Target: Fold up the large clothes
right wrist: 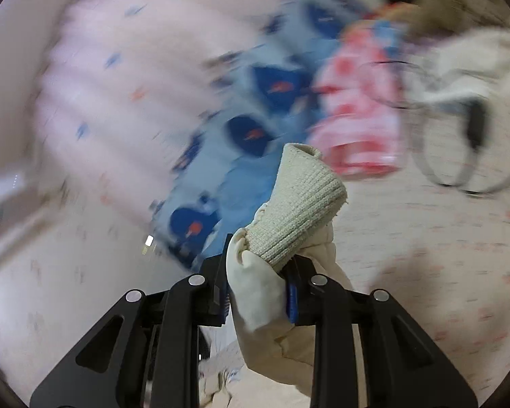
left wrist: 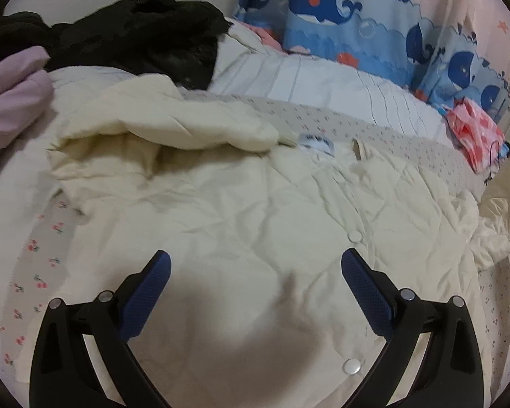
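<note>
No legible text, brand or number in either view; neck label (left wrist: 318, 143) on cream jacket (left wrist: 255, 210) too blurred to read.

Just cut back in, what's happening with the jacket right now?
The right gripper is shut on the ribbed knit cuff of the cream quilted jacket, holding the sleeve up. The left gripper hovers open above the jacket body spread on the floral bedsheet. No fold is finished yet.
</note>
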### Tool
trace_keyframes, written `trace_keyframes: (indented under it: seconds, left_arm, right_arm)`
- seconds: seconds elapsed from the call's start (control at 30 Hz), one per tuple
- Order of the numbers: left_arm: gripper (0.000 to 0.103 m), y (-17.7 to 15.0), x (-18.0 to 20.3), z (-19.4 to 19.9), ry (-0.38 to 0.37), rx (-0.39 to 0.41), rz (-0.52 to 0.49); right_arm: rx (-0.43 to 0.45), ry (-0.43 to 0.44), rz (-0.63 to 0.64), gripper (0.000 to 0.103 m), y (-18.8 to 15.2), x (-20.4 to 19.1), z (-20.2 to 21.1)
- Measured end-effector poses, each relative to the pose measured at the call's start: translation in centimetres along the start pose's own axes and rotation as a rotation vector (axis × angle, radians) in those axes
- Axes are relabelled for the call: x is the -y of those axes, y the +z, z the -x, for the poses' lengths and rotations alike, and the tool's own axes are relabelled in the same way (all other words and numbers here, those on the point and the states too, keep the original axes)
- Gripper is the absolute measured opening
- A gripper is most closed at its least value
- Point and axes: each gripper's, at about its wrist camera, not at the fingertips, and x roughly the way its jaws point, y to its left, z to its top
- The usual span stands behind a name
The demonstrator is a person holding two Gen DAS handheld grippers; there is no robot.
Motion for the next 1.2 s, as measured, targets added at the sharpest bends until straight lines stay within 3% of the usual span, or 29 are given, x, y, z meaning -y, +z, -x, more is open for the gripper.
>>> trace_keyframes:
  seconds: [0.13, 0.33, 0.53, 0.6, 0.7, 0.87, 1.0, 1.1, 1.17, 1.2]
  left_arm:
    - [0.096, 0.5, -2.4, 1.1, 0.012, 0.021, 0.043]
    - [0.096, 1.2, -7.0, 2.9, 0.028, 0.05, 0.149]
    - [0.096, 1.7, -11.2, 4.6, 0.028, 0.082, 0.244]
    - [0.096, 1.7, -12.3, 4.8, 0.027, 0.08, 0.269]
    - [0.096, 1.7, -13.3, 5.1, 0.015, 0.076, 0.297]
    - [0.096, 1.7, -13.4, 5.5, -0.006, 0.079, 0.296]
    - [0.096, 1.8, -12.6, 5.7, 0.013, 0.093, 0.241]
    - [0.096, 1.8, -11.0, 5.9, 0.056, 0.113, 0.143]
    - [0.096, 1.7, -10.1, 5.9, 0.075, 0.122, 0.097]
    - [0.096, 1.6, -9.8, 6.0, 0.077, 0.124, 0.085]
  right_arm:
    - [-0.126, 0.068, 0.137, 0.024, -5.7, -8.0, -4.8]
    - [-0.359, 0.144, 0.302, 0.023, -20.4, -16.4, -11.4]
    - [-0.595, 0.131, 0.415, 0.022, -35.0, -19.0, -16.7]
    - [-0.734, 0.11, 0.469, 0.024, -39.9, -19.2, -19.0]
    - [-0.94, 0.055, 0.481, 0.044, -45.8, -18.0, -21.5]
    - [-0.941, 0.122, 0.386, 0.077, -45.7, -19.4, -20.7]
    - [-0.836, 0.201, 0.284, 0.078, -41.2, -20.4, -17.5]
    - [-0.686, 0.072, 0.317, 0.082, -36.7, -18.7, -13.1]
    - [-0.56, -0.105, 0.365, 0.092, -34.4, -16.3, -10.7]
    - [-0.546, -0.161, 0.331, 0.093, -34.0, -14.7, -10.7]
